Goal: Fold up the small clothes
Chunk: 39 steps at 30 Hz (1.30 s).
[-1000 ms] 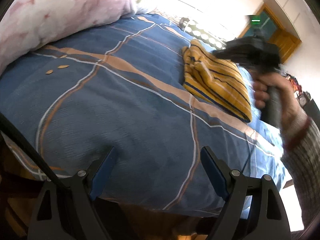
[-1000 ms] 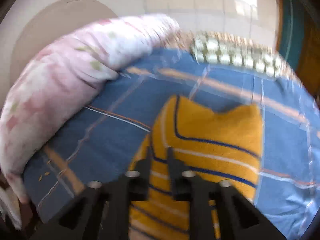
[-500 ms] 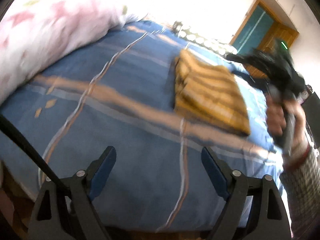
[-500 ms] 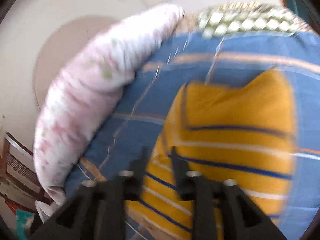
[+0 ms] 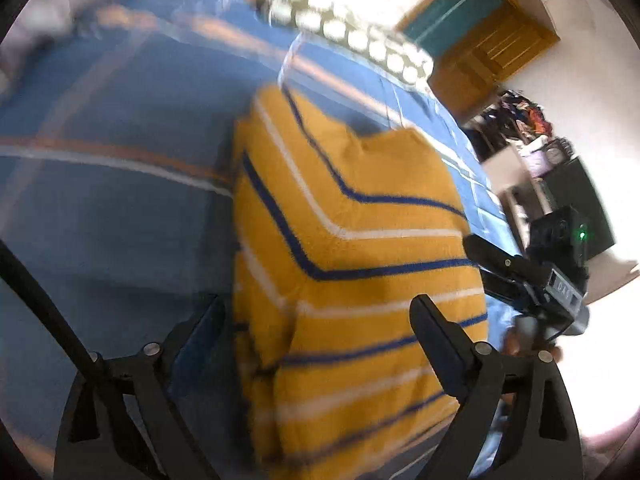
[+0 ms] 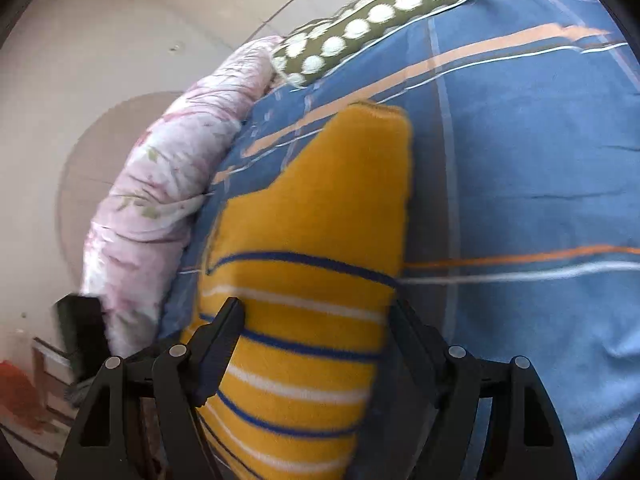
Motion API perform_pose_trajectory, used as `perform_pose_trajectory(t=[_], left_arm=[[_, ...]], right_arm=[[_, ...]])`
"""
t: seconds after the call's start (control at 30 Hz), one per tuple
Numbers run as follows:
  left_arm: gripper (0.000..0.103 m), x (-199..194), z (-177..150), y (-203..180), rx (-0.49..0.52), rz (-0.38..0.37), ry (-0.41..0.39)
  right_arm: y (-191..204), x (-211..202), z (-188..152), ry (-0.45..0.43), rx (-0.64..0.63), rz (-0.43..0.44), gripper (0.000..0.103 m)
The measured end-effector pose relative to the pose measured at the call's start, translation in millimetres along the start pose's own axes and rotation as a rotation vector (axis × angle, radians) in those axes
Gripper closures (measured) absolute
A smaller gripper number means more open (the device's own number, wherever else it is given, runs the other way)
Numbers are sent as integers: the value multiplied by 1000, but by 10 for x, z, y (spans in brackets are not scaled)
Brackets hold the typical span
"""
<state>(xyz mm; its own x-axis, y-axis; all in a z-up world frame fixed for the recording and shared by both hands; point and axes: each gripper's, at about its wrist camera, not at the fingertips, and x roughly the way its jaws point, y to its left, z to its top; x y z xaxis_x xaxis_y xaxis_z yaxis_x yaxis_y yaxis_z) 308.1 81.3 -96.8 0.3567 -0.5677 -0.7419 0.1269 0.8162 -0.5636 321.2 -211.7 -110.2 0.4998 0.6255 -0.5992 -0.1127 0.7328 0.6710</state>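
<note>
Yellow knit garment w/ blue and white stripes (image 5: 360, 280) lies folded into a thick bundle on the bed's blue sheet w/ orange and white lines (image 5: 112, 208), near the pink floral quilt (image 6: 160, 184) and the olive polka-dot pillow (image 6: 360, 20).

Your left gripper (image 5: 320, 344) is spread wide over the bundle's near end; fingers have just been opening, gripping nothing. Your right gripper (image 6: 316, 344) is released too: its fingers have just been opening, straddling the cloth w/o pinching it.

Looks like you're between folds. Next, prob. drop both onto the near edge, pinch all layers, fold over or smooth flat.
</note>
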Motion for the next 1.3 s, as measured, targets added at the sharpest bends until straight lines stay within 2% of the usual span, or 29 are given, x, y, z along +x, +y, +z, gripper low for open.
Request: perform_pose_trajectory(t=[0.03,0.07,0.1,0.13,0.17,0.23,0.33,0.47,0.5,0.6,0.63,0.67,0.7,0.8,0.9,1.0,1.07,1.13,1.17,1.27,1.3], left_arm=[[11,84,11,63,-44,-12,9],[11,105,7,86,-66,-22,-20],[21,92,4,64,-70,-24,-43],[44,84,-6,45,-86,-42,-48],[48,57,-29,17,-117,-56,-56],[67,-29,-37,-107,-104,-53,-80],[69,-223,-46,-386,-63,-95,-104],[68,-257,-95,-685,-18,-131,-101],[66,-187,-115,-703,-17,-107,-91],[65,89,-175,-590,-55,58,-61],[50,163,-212,-512,-78,100,-54],[43,194,-261,-426,-114,85,-57],[40,169,-312,-356,-158,56,-66],[40,-2,-478,-265,-243,-16,-66],[40,-248,-666,-347,-229,2,-92],[38,-569,-882,-536,-160,83,-156],[34,-770,-1046,-639,-120,149,-219],[23,-964,-1197,-787,-81,218,-288],[21,-1070,-1289,-872,-54,255,-327],[18,-1344,-1523,-1167,46,384,-445],[15,-1417,-1568,-1266,73,419,-477]], right_arm=[[-5,28,7,2,7,-1,23],[-15,70,9,0,20,1,24],[-38,101,17,-3,40,6,28],[-73,113,25,-1,66,13,40],[-89,101,36,4,82,24,50],[-95,-1,80,7,111,68,62],[30,-333,136,-48,76,107,65],[122,-798,144,-123,19,110,65],[118,-859,126,-130,1,86,64],[-6,-803,27,-95,-11,-66,55],[-88,-714,-34,-68,-19,-179,52],[-119,-671,-65,-58,-25,-224,48],[-172,-660,-122,-56,-30,-241,46],[-187,-805,-245,-88,-16,-220,45],[16,-991,-313,-154,-90,-294,45],[370,-1183,-450,-227,-188,-305,47],[523,-1203,-557,-240,-231,-297,57],[586,-1082,-665,-198,-247,-268,60],[578,-989,-688,-171,-245,-270,62],[436,-626,-780,-72,-242,-343,62],[414,-598,-802,-70,-245,-362,62]])
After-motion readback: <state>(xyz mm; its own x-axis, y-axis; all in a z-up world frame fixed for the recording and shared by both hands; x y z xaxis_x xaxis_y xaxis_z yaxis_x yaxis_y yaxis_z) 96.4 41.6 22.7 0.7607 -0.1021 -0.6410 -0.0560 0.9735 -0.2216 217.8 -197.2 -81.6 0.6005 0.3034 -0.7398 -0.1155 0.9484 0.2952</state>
